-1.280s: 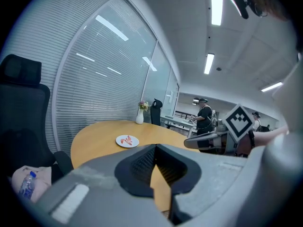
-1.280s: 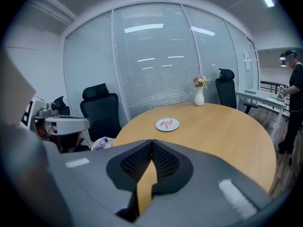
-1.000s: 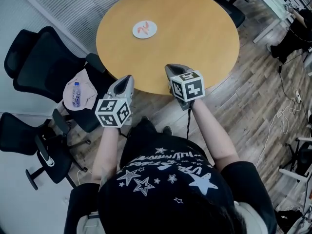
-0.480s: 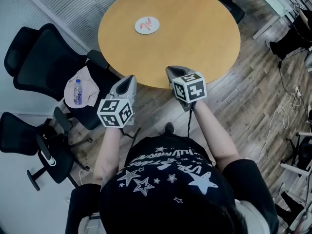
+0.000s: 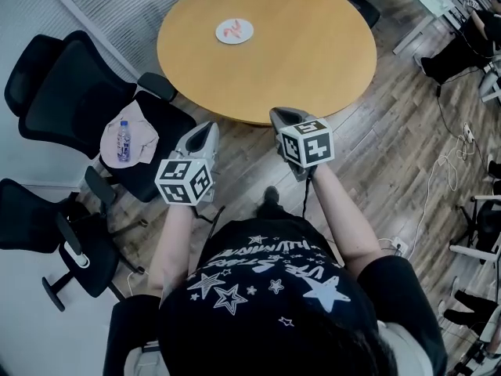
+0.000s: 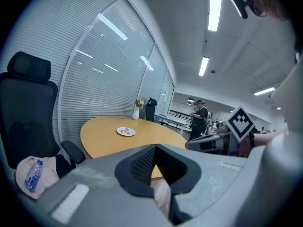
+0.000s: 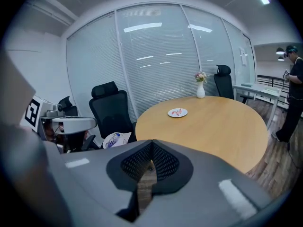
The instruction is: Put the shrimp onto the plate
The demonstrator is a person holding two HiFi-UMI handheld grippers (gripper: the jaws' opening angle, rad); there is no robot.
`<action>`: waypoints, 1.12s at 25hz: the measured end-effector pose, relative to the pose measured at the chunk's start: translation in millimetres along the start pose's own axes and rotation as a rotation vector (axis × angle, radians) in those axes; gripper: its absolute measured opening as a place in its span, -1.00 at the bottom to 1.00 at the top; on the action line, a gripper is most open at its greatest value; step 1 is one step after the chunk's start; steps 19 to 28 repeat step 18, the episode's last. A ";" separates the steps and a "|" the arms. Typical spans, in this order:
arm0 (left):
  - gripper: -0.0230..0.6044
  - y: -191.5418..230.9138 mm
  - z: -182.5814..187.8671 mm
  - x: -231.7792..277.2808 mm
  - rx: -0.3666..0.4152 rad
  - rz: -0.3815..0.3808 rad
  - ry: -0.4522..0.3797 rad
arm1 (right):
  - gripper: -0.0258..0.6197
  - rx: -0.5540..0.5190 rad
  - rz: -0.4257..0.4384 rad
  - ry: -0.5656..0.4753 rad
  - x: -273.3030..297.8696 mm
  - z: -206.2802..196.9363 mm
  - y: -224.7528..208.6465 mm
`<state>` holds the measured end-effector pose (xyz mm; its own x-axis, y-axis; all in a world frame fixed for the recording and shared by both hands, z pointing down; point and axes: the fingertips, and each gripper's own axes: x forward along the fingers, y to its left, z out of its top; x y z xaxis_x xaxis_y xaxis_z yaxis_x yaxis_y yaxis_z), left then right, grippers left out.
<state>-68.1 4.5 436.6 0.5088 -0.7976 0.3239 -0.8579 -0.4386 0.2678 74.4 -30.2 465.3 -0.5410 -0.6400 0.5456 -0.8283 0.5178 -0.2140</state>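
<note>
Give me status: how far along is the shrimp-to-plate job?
Done: the pink shrimp lie on the white plate, on the round table. In hand: nothing; the left gripper and right gripper are both shut and empty, held short of the table's near edge. Left: nothing that shows; I see no shrimp off the plate.

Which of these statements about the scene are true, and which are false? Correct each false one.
1. The shrimp lie on the white plate. True.
2. Neither the left gripper nor the right gripper touches the plate. True.
3. The right gripper holds a shrimp. False: its fingers are together with nothing between them.
4. The water bottle stands on the table. False: it lies on a cloth on a black chair beside the table.
5. The left gripper's fingers are wide apart. False: they are together.
</note>
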 end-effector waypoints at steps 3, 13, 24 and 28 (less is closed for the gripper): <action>-0.92 -4.8 -7.3 -16.1 0.001 -0.012 0.000 | -0.92 0.010 -0.016 0.001 -11.8 -12.2 10.9; -0.92 -23.3 -33.3 -64.9 -0.005 -0.045 0.006 | -0.92 0.042 -0.049 -0.001 -51.5 -50.3 48.4; -0.92 -33.1 -48.3 -88.5 -0.002 -0.055 0.009 | -0.92 0.040 -0.054 -0.004 -67.2 -68.1 66.8; -0.92 -33.1 -48.3 -88.5 -0.002 -0.055 0.009 | -0.92 0.040 -0.054 -0.004 -67.2 -68.1 66.8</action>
